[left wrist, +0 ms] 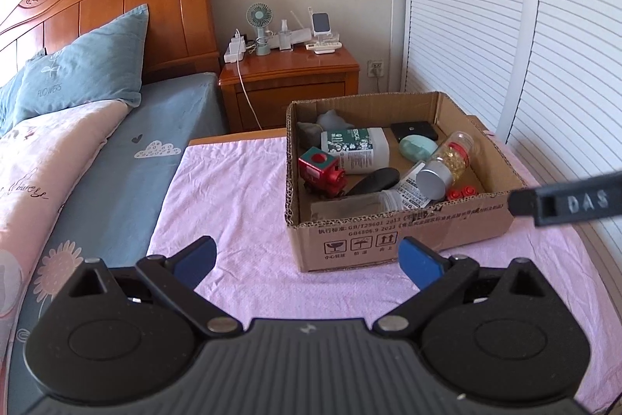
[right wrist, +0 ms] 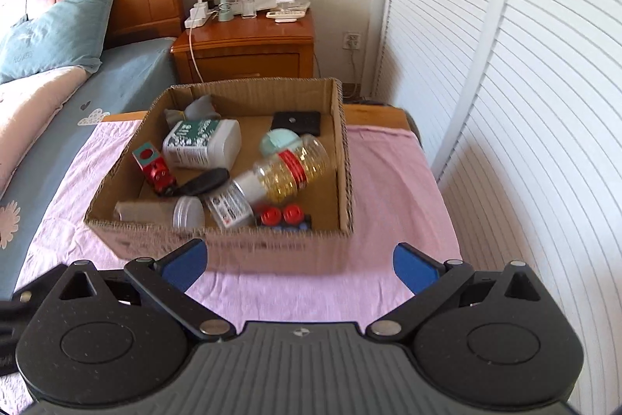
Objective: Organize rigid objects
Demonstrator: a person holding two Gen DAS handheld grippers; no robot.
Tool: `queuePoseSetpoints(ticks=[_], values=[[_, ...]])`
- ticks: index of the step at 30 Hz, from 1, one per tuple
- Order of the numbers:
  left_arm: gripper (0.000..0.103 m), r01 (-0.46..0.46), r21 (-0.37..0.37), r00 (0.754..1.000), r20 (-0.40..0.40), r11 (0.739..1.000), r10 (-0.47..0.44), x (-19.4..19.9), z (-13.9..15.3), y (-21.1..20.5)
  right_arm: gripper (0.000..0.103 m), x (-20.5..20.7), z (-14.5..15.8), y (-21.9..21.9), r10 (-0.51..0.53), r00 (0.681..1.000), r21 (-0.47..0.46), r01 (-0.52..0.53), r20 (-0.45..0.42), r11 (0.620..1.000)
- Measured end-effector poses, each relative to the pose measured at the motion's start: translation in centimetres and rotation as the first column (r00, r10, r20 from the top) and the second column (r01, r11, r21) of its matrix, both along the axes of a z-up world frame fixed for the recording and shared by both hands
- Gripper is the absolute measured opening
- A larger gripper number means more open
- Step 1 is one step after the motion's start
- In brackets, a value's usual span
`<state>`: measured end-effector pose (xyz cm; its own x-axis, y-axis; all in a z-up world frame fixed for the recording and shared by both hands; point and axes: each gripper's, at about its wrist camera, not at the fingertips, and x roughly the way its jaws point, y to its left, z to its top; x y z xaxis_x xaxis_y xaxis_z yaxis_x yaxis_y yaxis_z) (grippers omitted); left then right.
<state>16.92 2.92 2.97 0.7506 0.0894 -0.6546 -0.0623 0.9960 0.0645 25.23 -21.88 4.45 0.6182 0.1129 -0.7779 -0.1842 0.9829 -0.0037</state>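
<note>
An open cardboard box [left wrist: 392,244] [right wrist: 346,158] stands on a table covered with a pink cloth [left wrist: 233,197] [right wrist: 388,189]. In it lie a white bottle with a green label [left wrist: 355,148] [right wrist: 200,142], a red toy train [left wrist: 322,174] [right wrist: 155,170], a clear bottle of yellow capsules [left wrist: 451,160] [right wrist: 291,170], a mint oval case [left wrist: 418,147] [right wrist: 278,140], a black flat case [left wrist: 414,131] [right wrist: 297,121], a clear jar [right wrist: 171,211] and red-capped pieces [right wrist: 282,214]. My left gripper [left wrist: 307,259] is open and empty in front of the box. My right gripper [right wrist: 299,261] is open and empty, just before the box's near wall.
A bed with a blue pillow [left wrist: 81,69] and pink quilt [left wrist: 46,158] lies to the left. A wooden nightstand [left wrist: 287,80] with a fan and chargers stands behind the table. White louvered doors [left wrist: 544,65] run along the right. The other gripper's black arm [left wrist: 567,203] crosses the right edge.
</note>
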Motion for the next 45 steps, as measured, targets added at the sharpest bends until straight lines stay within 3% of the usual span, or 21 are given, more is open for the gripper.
queuePoseSetpoints(ticks=[5,12,45], values=[[0.100,0.001,-0.002,1.000,-0.024,1.000,-0.001,-0.1,-0.1,-0.6,0.103,-2.2,-0.2,-0.7,-0.038,0.999,0.040,0.038,0.001,0.998],[0.100,0.003,0.006,1.000,-0.029,1.000,-0.003,-0.2,0.0,-1.1,0.103,-3.7,-0.1,-0.6,-0.049,0.999,0.026,0.048,0.024,0.999],[0.100,-0.006,-0.015,0.999,-0.033,1.000,0.005,-0.2,0.3,-1.1,0.103,-4.4,0.2,-0.9,-0.048,0.998,0.038,0.047,0.034,0.998]])
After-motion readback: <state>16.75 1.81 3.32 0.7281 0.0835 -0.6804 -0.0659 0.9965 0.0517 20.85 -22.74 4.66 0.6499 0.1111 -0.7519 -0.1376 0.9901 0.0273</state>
